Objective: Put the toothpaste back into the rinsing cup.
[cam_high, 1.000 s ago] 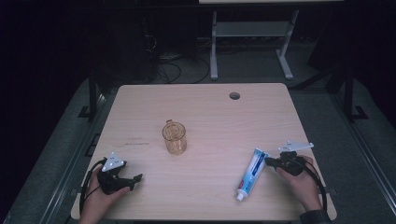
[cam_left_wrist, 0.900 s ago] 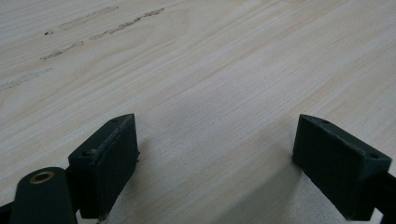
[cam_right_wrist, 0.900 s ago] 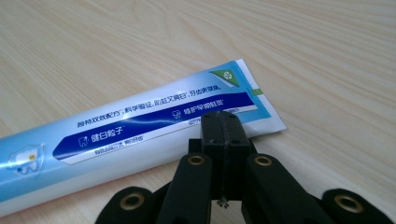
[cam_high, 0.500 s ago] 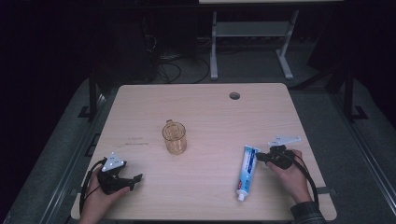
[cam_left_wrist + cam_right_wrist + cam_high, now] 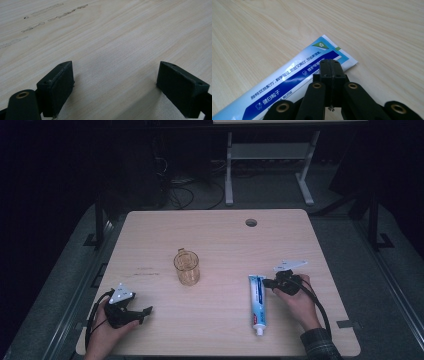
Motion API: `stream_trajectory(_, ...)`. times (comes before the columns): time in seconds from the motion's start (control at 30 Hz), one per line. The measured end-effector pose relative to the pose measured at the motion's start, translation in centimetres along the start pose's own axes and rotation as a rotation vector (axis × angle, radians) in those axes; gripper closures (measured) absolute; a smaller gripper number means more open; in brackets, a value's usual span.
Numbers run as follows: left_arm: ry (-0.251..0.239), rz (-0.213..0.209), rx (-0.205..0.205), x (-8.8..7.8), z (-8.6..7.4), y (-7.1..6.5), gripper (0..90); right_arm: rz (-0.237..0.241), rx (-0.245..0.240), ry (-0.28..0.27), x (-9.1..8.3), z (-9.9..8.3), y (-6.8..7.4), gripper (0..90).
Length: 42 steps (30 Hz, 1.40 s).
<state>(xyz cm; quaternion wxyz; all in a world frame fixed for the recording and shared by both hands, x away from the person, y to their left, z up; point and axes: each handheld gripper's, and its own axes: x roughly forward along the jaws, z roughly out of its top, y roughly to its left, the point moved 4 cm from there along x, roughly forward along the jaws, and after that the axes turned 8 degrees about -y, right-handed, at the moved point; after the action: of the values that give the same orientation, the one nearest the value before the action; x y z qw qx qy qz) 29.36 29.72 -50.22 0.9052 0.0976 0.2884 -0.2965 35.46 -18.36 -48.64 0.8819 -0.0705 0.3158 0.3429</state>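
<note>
A blue and white toothpaste tube (image 5: 257,301) lies flat on the table at the right, cap toward the near edge. My right gripper (image 5: 266,283) is shut with nothing between its jaws. Its tips sit at the tube's flat far end; in the right gripper view the shut right gripper (image 5: 331,67) lies over that end of the toothpaste tube (image 5: 284,83). At the near left my left gripper (image 5: 145,312) rests low on the table. In the left gripper view the left gripper (image 5: 116,82) stands open over bare wood.
A clear amber glass mug (image 5: 187,267) stands upright in the middle of the wooden table (image 5: 210,235). A round cable hole (image 5: 251,222) sits near the far edge. Faint pencil marks (image 5: 145,271) lie left of the mug.
My right gripper has moved left, and the tube's flat far end has swung left with it, so the tube now lies nearly straight. The left gripper has stayed put.
</note>
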Motion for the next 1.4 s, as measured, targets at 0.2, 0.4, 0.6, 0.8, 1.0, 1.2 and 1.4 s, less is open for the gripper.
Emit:
stream_trajectory(0.2,0.0,-0.001,0.001,0.0,0.0,0.0,13.2,0.019,-0.014,0.001,1.1,0.7,0.7,90.0)
stream_trajectory(0.4,0.0,-0.001,0.001,0.0,0.0,0.0,13.2,0.032,-0.021,0.0,1.6,1.2,1.3,90.0)
stream_trajectory(0.6,0.0,-0.001,0.002,0.0,0.0,0.0,13.2,0.045,0.011,-0.041,-0.7,1.2,2.1,90.0)
stream_trajectory(0.8,-0.002,-0.001,0.002,0.0,0.0,0.0,13.2,0.105,0.025,-0.072,-2.9,0.2,4.4,90.0)
stream_trajectory(1.0,-0.002,0.0,0.002,0.0,0.0,0.0,13.2,0.165,0.014,-0.065,-3.7,-0.8,6.8,90.0)
stream_trajectory(1.2,-0.002,-0.001,0.002,0.0,0.0,0.0,13.2,0.195,-0.008,-0.053,-4.1,-1.6,8.6,90.0)
stream_trajectory(1.4,-0.002,0.0,0.003,0.0,0.0,0.0,13.2,0.231,-0.01,-0.025,-4.0,-2.8,9.8,90.0)
